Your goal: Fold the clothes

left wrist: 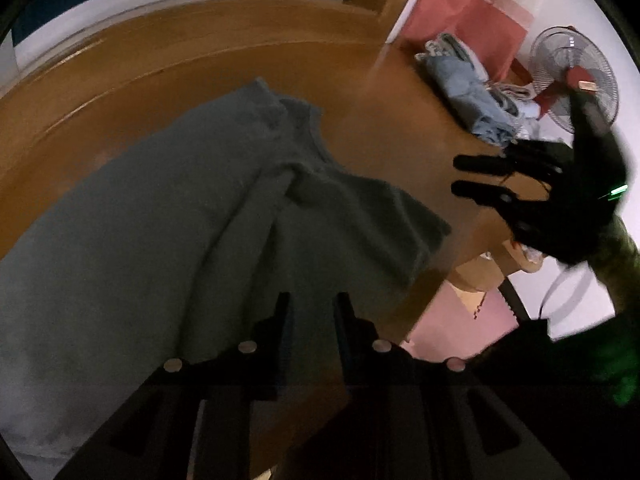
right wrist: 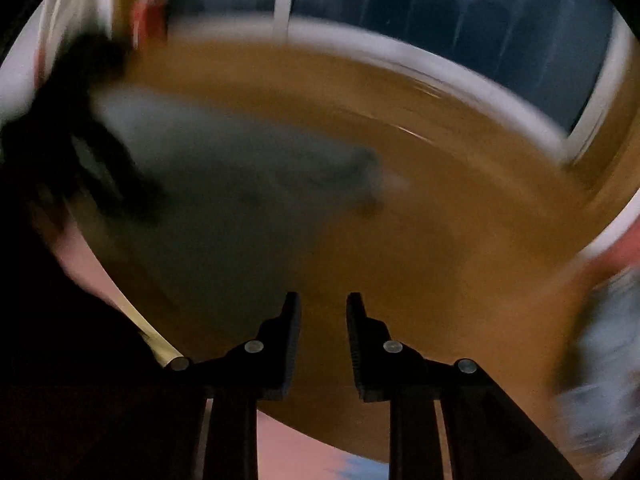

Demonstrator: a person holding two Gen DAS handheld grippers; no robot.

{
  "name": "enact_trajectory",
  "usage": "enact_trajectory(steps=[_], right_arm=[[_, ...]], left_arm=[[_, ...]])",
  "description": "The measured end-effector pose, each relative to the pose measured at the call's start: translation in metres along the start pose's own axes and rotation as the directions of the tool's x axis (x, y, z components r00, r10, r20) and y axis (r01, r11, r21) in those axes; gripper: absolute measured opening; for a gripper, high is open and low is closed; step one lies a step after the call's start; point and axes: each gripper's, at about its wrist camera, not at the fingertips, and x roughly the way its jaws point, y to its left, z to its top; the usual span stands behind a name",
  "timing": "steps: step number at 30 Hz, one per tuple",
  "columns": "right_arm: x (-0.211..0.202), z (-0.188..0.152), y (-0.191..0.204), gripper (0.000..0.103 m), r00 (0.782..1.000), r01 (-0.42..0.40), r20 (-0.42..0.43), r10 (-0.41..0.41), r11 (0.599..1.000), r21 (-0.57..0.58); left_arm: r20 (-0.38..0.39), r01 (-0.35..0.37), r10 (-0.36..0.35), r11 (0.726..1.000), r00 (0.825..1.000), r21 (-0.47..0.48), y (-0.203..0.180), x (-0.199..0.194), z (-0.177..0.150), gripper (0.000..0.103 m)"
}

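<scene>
Grey-green knit garment (left wrist: 168, 216) lies spread and creased on the brown wooden table (left wrist: 380, 128), directly ahead of the left tongs (left wrist: 312, 312), which stand part open and hold nothing. Right tongs (right wrist: 323, 312), to the garment's right, are also part open and empty. Folded pale-blue clothes (left wrist: 472, 92) lie beyond them.

wooden table (left wrist: 168, 80) | dark window (right wrist: 440, 8) | fan (left wrist: 572, 76) | pink floor (left wrist: 472, 320) | dim light
</scene>
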Motion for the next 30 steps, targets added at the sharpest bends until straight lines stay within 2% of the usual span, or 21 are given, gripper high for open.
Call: enact_trajectory(steps=[1,4,5,6,7,8,10,12,13,15,19,21,24,26,28,30], right_arm=[[0.004,0.000,0.000,0.022,0.999,-0.035,0.016,0.034,0.999,0.027],[0.032,0.002,0.008,0.022,0.998,-0.065,0.009,0.064,0.998,0.028],[0.042,-0.003,0.005,0.022,0.999,-0.042,-0.024,0.043,0.999,0.026],[0.050,-0.009,0.002,0.022,0.998,-0.019,-0.058,0.020,1.000,0.023],[0.049,-0.021,-0.005,0.019,0.996,0.014,-0.085,-0.012,1.000,0.024],[0.045,-0.026,-0.013,0.015,0.997,0.035,-0.074,-0.033,0.999,0.028],[0.038,-0.031,-0.028,0.029,0.995,0.070,-0.081,-0.065,0.996,0.064],[0.031,-0.028,-0.037,0.031,0.993,0.082,-0.094,-0.071,0.990,0.112],[0.027,-0.022,-0.034,0.031,0.994,0.089,-0.079,-0.080,0.990,0.111],[0.021,-0.002,-0.021,0.031,0.998,0.065,0.007,-0.065,0.995,0.070],[0.039,0.017,0.000,0.031,0.997,-0.016,0.079,0.009,0.996,0.082],[0.060,0.016,0.001,0.031,0.999,-0.024,0.044,0.020,0.995,0.094],[0.071,0.008,-0.008,0.031,1.000,-0.008,0.015,0.007,0.996,0.091],[0.062,0.009,-0.020,0.030,1.000,-0.017,-0.005,0.017,0.994,0.107],[0.051,0.010,-0.033,0.030,0.999,-0.022,-0.021,0.025,0.992,0.125],[0.016,0.003,-0.050,0.032,1.000,0.008,0.019,-0.011,0.984,0.180]], left_arm=[[-0.010,-0.009,0.009,1.000,1.000,-0.003,-0.001,0.008,0.003,0.019],[-0.038,-0.049,0.049,0.999,0.998,0.002,-0.003,0.027,0.004,0.018],[-0.033,-0.060,0.060,0.998,0.998,0.005,-0.004,0.029,0.003,0.020],[-0.032,-0.053,0.053,0.999,0.998,0.004,-0.005,0.028,0.002,0.026],[-0.028,-0.047,0.047,0.999,0.999,-0.002,-0.004,0.028,0.001,0.028],[-0.024,-0.041,0.040,0.999,0.999,-0.009,-0.004,0.027,0.000,0.028],[-0.018,-0.033,0.033,0.999,0.999,-0.018,0.000,0.027,-0.003,0.028],[-0.017,-0.036,0.035,0.999,0.999,-0.024,0.002,0.026,-0.005,0.028],[-0.020,-0.043,0.042,0.999,0.999,-0.026,0.002,0.025,-0.004,0.029],[-0.008,-0.072,0.072,0.997,0.997,-0.022,0.003,0.019,-0.003,0.029],[0.050,-0.101,0.105,0.992,0.993,-0.075,0.020,-0.002,0.000,0.039],[0.057,-0.110,0.119,0.984,0.991,-0.137,0.033,-0.005,0.002,0.039],[0.060,-0.098,0.110,0.979,0.992,-0.176,0.045,-0.005,-0.001,0.039],[0.056,-0.113,0.124,0.979,0.991,-0.168,0.047,-0.012,-0.006,0.039],[0.060,-0.127,0.137,0.981,0.989,-0.150,0.029,-0.005,0.002,0.039],[0.067,-0.155,0.163,0.981,0.984,-0.114,0.020,-0.011,0.002,0.039]])
